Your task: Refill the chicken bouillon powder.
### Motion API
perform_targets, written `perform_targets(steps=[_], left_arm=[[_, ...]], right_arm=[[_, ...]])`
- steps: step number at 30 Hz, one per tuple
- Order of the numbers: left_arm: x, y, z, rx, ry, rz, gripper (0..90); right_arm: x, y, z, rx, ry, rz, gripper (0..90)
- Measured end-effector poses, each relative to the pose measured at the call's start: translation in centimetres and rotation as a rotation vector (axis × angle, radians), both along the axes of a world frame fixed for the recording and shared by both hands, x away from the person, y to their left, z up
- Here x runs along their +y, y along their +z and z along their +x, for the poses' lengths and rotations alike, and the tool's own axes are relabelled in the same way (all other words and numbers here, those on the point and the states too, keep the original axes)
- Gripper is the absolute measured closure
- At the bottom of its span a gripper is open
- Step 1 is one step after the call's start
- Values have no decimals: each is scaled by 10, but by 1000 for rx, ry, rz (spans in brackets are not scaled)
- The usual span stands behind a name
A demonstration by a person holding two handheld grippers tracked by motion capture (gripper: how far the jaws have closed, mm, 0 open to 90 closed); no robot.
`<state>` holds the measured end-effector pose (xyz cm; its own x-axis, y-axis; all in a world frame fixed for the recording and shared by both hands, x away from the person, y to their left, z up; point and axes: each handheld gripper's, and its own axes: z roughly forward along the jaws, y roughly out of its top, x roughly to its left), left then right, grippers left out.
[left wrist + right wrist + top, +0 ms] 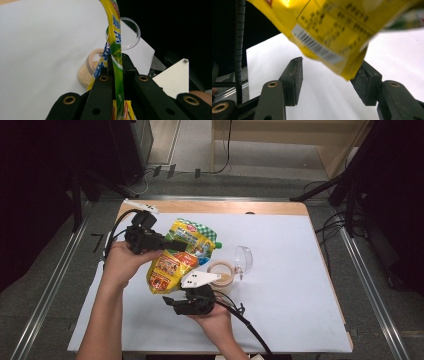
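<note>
Even overhead light falls on the white counter [280, 285] in the high view, which is bright and slightly washed out, while the surrounding room sinks into near black. Shadows under the hands are soft and short. The picture is coarse and mildly soft throughout. In the right gripper view the yellow pouch [332, 32] is blurred and glares at its top edge; the left gripper view's nearest parts lie out of focus.
</note>
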<state>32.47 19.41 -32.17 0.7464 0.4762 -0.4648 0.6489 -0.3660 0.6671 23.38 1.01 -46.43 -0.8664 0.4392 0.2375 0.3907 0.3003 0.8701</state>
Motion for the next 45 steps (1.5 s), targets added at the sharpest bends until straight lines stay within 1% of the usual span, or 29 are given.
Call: perform_targets(steps=[3,8,9,11,13,14,16,19,20,22,23,24,27,29,31,33,35,36,37,38,39,41,43,45], left_arm=[[13,1,3,-5,37,-40,896],[24,-1,9,-28,83,-77,895],[26,-2,10,-27,88,-86,896],[27,-3,12,-34,93,-90,896],[29,-2,13,-41,105,-83,897],[30,-3,14,-48,116,-82,897],[31,-4,17,-63,143,-73,896],[34,-12,24,-75,172,-76,897],[35,-15,27,-82,180,-85,897],[35,-24,33,-93,196,-104,897],[34,-28,36,-90,201,-112,897],[32,-33,40,-89,202,-107,897],[23,-46,46,-118,222,-73,896],[18,-55,50,-127,229,-75,894],[14,-65,53,-118,228,-86,893],[11,-74,57,-100,228,-74,892],[8,-82,59,-72,230,-62,892],[8,-85,60,-67,227,-60,889],[8,-87,59,-73,225,-73,886],[9,-87,58,-81,226,-72,887],[10,-86,58,-82,224,-66,888],[13,-85,56,-85,222,-45,887],[17,-84,55,-76,224,-39,885],[20,-85,53,-69,230,-46,884]], right_arm=[[-4,2,1,-8,-4,0,461],[-10,5,2,-17,-14,3,457],[-12,6,2,-26,-15,2,456],[-15,7,2,-25,-26,-4,460],[-18,7,2,-32,-29,-8,461],[-20,7,1,-25,-33,-7,460],[-22,7,1,-24,-37,-5,461],[-26,7,0,-15,-35,-4,460],[-27,6,0,-10,-38,3,460],[-28,6,-2,-14,-37,2,460],[-29,5,-2,-9,-36,-3,461],[-30,4,-2,-8,-33,-6,469],[-32,2,-3,-3,-35,-4,474],[-34,0,-2,-2,-34,-12,475],[-37,0,-1,-8,-36,-19,475],[-39,1,0,-7,-34,-19,474],[-43,1,2,7,-30,-6,474],[-44,1,3,13,-29,2,474],[-46,1,4,15,-28,6,473],[-47,1,5,14,-29,4,472],[-49,2,6,9,-26,-2,472],[-51,2,7,14,-24,-1,472],[-53,3,9,20,-16,-2,472],[-54,4,10,19,-10,-13,472]])
